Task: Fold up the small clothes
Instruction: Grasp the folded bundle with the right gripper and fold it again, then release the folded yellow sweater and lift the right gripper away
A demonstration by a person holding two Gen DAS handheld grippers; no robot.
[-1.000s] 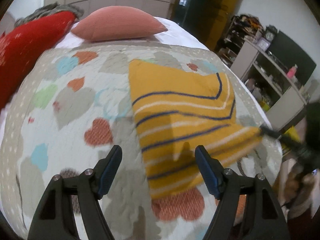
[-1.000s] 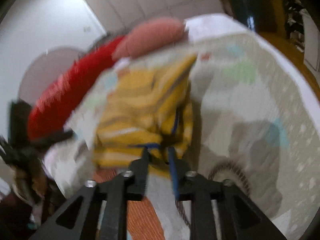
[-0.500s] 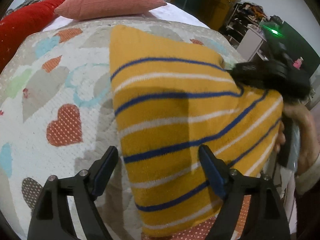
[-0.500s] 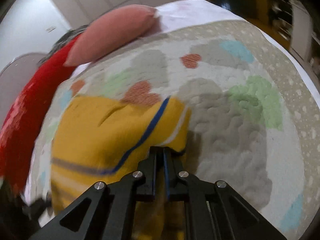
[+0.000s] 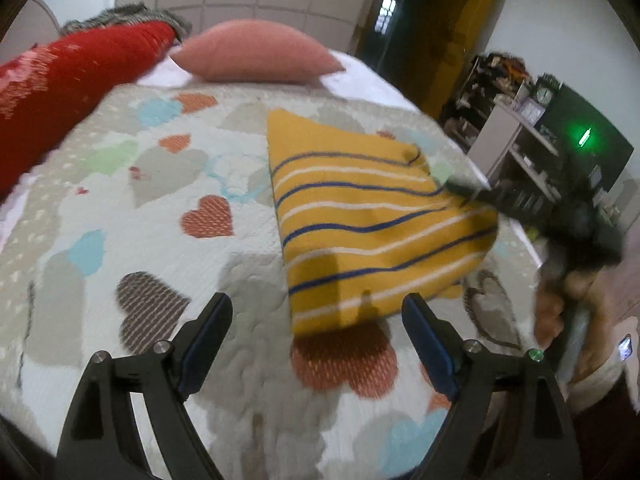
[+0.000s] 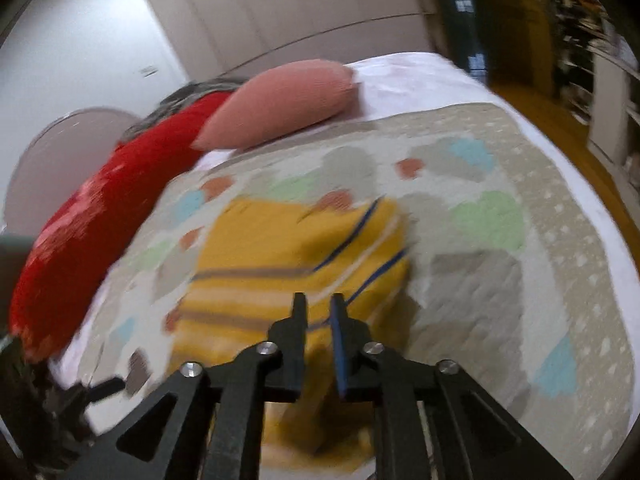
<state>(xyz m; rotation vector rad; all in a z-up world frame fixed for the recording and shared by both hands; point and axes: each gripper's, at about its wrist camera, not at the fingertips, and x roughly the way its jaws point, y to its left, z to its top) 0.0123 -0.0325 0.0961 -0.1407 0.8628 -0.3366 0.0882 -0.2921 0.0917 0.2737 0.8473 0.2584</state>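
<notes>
The yellow striped knit garment [image 5: 372,232] looks soft and light; grip its corners. Left gripper [image 5: 316,332] gapes empty; right gripper [image 6: 318,320] is slightly parted, nothing visibly held.

Bed w/ heart quilt [image 5: 120,208], pink pillow [image 5: 256,56], shelf unit [image 5: 516,140] rt, dark doorway [image 5: 400,24].

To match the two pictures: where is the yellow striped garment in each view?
Left wrist: yellow striped garment, centre-right, beyond the open jaws.
Right wrist: the garment, centre-left, just ahead of the narrowly parted jaws.
Shared landmark: pink pillow at the bed's far end.
</notes>
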